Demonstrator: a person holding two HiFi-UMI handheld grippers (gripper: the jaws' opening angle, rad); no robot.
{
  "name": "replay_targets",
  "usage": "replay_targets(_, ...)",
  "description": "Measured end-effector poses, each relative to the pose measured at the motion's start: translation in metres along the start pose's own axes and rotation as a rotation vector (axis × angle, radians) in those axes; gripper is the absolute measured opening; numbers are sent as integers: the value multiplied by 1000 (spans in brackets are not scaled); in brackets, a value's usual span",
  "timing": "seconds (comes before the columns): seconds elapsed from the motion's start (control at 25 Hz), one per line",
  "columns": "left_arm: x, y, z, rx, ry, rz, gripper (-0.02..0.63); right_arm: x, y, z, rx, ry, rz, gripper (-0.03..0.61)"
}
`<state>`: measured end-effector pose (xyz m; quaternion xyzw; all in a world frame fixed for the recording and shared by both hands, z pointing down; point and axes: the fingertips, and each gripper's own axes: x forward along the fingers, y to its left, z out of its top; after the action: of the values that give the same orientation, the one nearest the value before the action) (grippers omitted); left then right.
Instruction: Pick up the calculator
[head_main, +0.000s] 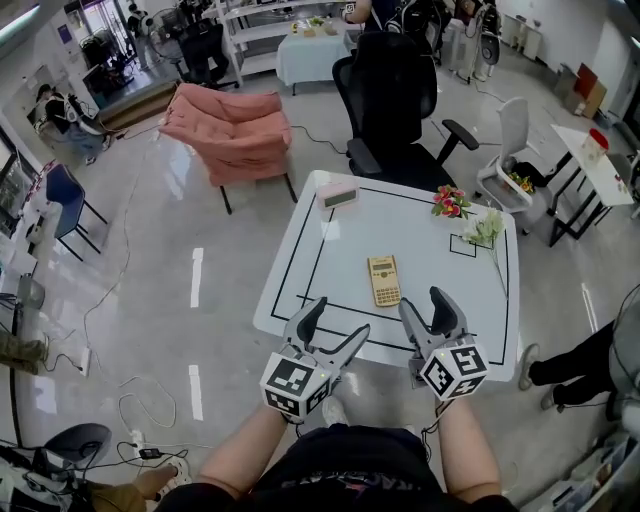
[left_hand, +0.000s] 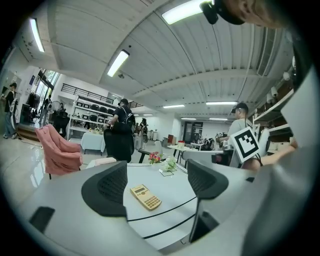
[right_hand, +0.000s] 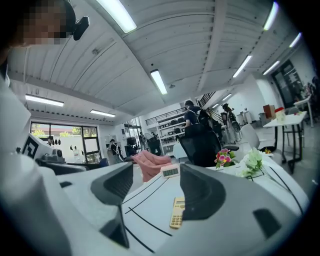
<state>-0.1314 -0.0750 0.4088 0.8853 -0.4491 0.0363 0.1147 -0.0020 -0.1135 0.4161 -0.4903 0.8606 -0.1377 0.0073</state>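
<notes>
calculator, flat tan plastic (head_main: 384, 281), not yet gripped

my left gripper (head_main: 340, 317) and right gripper (head_main: 424, 300) both have their jaws spread, nothing between the pads. they hover at the near edge of the white square table (head_main: 430, 265) marked with black lines. the calculator lies flat mid-table, just beyond both, untouched.

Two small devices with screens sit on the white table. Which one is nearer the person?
The yellow calculator, lying flat in the middle of the white table. The pink device stands at the far edge, near the black chair.
</notes>
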Motion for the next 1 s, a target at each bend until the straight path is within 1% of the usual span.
replay_targets(0.24,-2,18,0,-7,3,-28,365,17,8,-11,-11,34,-30,284)
replay_targets(0.48,-5,29,-3,-23,3,-50,365,28,18,-29,-45,102,-41,313)
replay_targets(0.64,-1,31,-8,-41,-1,-57,365,34,14,-43,-49,144,-47,318)
replay_targets(0.8,1,30,-15,-49,10,-51,365,41,6,-59,-49,190,-51,319)
replay_targets(1.0,7,39,-24,-73,29,-21,365,56,-5,-86,-29,251,-43,328)
